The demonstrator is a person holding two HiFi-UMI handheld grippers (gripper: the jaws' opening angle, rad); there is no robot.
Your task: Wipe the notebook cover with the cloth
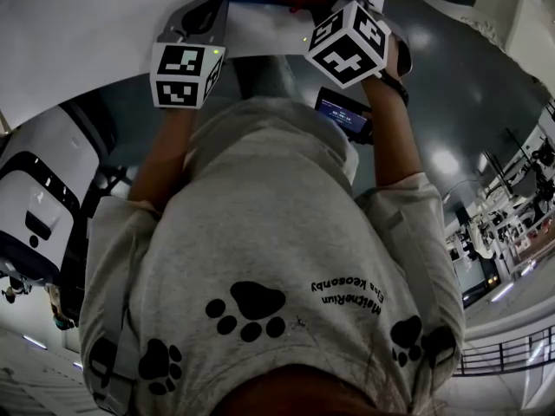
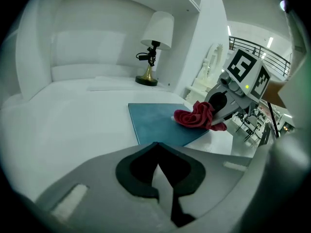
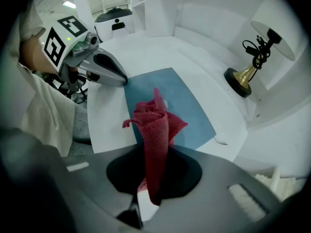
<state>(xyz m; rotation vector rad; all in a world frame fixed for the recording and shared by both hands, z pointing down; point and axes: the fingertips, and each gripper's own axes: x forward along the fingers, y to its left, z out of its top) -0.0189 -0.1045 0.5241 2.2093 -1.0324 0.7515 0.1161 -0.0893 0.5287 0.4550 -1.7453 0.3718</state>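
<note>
The right gripper (image 3: pixel 153 178) is clenched on the red cloth (image 3: pixel 155 125), whose bunched end rests on the blue notebook (image 3: pixel 180 101). The notebook lies flat on the white table (image 2: pixel 73 115), close to its front edge. The left gripper (image 2: pixel 158 166) has its jaws together with nothing between them, its tip at the notebook's corner nearest the person. Bare tabletop spreads from the notebook's far sides to the back wall, where a lamp (image 2: pixel 154 47) stands well apart.
</note>
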